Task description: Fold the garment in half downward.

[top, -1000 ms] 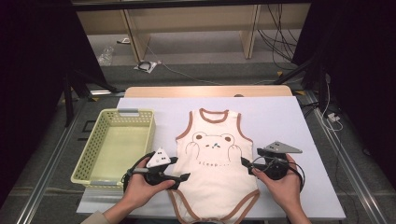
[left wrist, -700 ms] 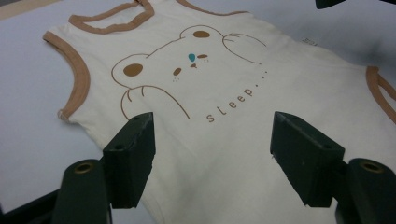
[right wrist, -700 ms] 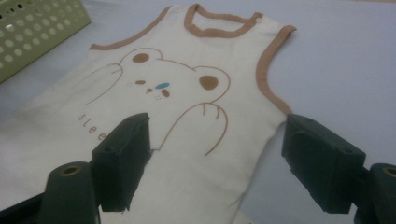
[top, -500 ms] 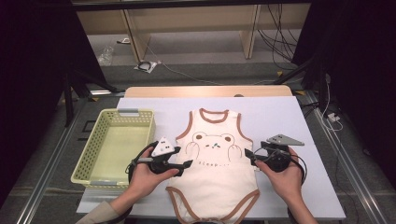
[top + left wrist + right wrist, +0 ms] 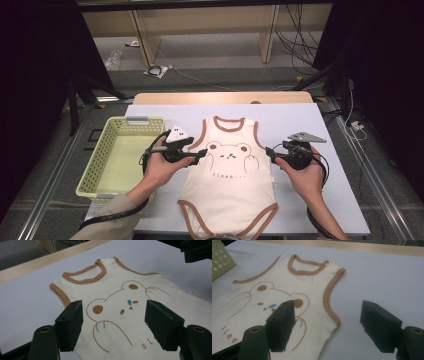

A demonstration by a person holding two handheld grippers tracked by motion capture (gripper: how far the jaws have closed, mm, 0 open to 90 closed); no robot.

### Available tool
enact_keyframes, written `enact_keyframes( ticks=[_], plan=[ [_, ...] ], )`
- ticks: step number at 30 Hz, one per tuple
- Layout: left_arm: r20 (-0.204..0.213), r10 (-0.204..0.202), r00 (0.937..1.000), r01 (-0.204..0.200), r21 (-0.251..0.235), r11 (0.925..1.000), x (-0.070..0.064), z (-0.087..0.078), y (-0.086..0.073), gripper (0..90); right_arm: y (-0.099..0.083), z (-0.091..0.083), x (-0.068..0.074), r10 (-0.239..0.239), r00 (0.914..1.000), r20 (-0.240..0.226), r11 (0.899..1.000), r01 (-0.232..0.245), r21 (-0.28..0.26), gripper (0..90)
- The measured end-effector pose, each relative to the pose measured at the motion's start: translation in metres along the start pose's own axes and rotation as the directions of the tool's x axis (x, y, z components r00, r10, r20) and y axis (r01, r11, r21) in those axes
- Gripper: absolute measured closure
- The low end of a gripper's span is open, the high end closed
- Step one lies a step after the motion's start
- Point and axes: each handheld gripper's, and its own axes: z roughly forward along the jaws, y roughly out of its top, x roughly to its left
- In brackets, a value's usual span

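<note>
Left of the bodysuit [image 5: 231, 175], basket [image 5: 95, 172].

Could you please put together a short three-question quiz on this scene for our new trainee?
1. True or false: the left gripper is clamped on the bodysuit.
2. Which thing sits left of the bodysuit on the table? A) a yellow-green basket B) a red bucket C) a folded towel
3. Fill in: the print on the bodysuit's chest shows a ____.

Key:
1. False; its fingers stand wide apart above the cloth, as do those of the right gripper.
2. A, the basket.
3. Bear.
</note>
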Motion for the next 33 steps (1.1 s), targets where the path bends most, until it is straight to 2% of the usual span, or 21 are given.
enact_keyframes(
  ticks=[17,20,23,33],
  plan=[
    [-0.058,-0.043,0.9974,0.045,0.03,0.9985,0.03,0.042,0.019,35.5,0.024,0.034,-0.008,0.001,1.0,0.009,0.999,-0.002,0.043,32.3],
    [-0.073,-0.047,0.9962,0.05,0.04,0.998,0.036,0.051,0.022,37.2,0.027,0.043,-0.009,0.007,0.9999,0.009,0.999,-0.007,0.054,33.7],
    [-0.069,-0.07,0.9952,0.073,0.043,0.9964,0.043,0.061,0.025,39.6,0.03,0.054,-0.01,0.007,0.9999,0.011,0.997,-0.007,0.072,34.8],
    [-0.115,-0.093,0.989,0.104,0.089,0.9906,0.062,0.089,0.028,41.8,0.041,0.087,-0.013,-0.001,0.9997,0.026,0.992,-0.003,0.129,38.8]
  ],
)
